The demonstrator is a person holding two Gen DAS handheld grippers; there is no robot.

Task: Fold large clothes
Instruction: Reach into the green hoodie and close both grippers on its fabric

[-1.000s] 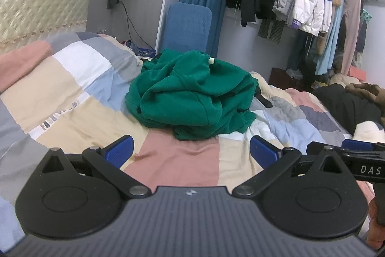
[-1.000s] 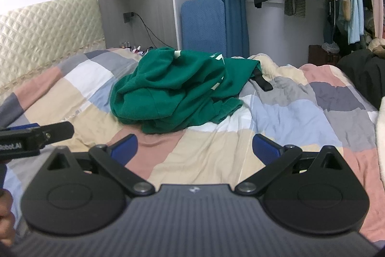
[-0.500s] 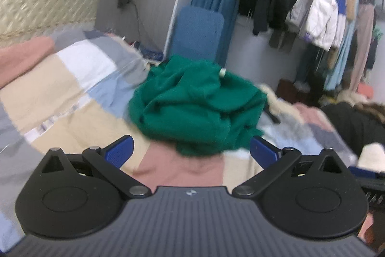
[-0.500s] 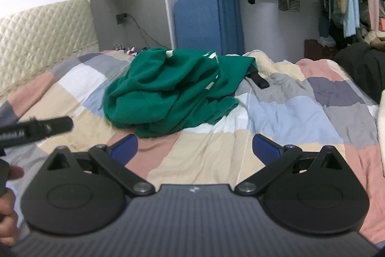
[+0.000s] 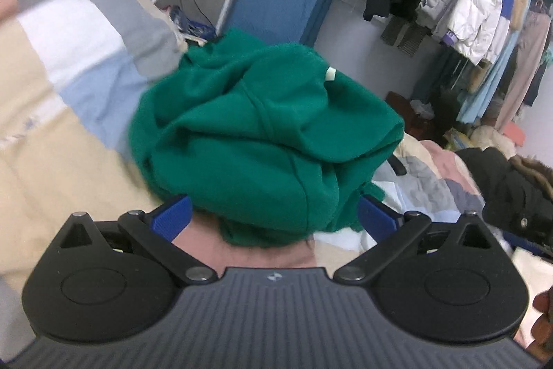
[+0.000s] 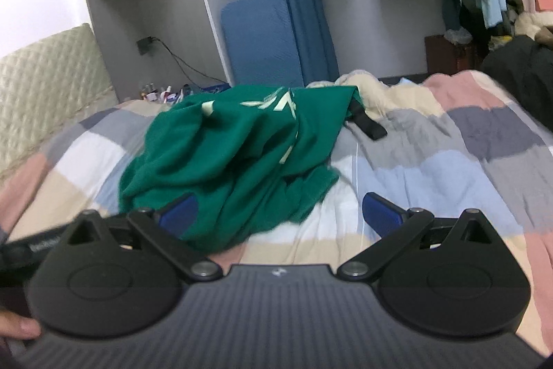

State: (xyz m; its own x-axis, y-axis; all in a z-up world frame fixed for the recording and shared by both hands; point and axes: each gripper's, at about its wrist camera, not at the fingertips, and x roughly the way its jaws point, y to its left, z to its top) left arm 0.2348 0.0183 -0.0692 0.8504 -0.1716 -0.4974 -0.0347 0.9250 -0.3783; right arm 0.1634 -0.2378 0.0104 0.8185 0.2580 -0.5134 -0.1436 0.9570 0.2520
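So the green sweatshirt [image 5: 262, 140] is bunched in a heap on the patchwork quilt [image 5: 52, 140], nothing folded. The left wrist view is tilted and really close in, so the heap fills the middle and you mostly see plain green folds plus one little pale tag [image 5: 331, 73] near the top. The right wrist view sits further back and shows stuff the left one doesn't: pale lettering or stripes [image 6: 276, 102] across the top of the sweatshirt [image 6: 221, 161], a black strap [image 6: 368, 127] lying on the quilt [image 6: 432, 161] just beside its far right edge, and the quilted headboard [image 6: 45, 75] off to the left. The left view has the better look at the coat rack [image 5: 477, 6], with a white puffer jacket [image 5: 473, 9] hanging on it. The left gripper [image 5: 273, 213] is spread wide, holding nothing, and the near edge of the heap sits right between its blue pads [image 5: 172, 217]. The right gripper [image 6: 280, 213] is wide apart too and empty; the heap is ahead and to its left, with the left pad [image 6: 178, 213] overlapping green cloth and the right pad [image 6: 382, 213] over bare quilt. Can't tell if either actually touches the fabric.
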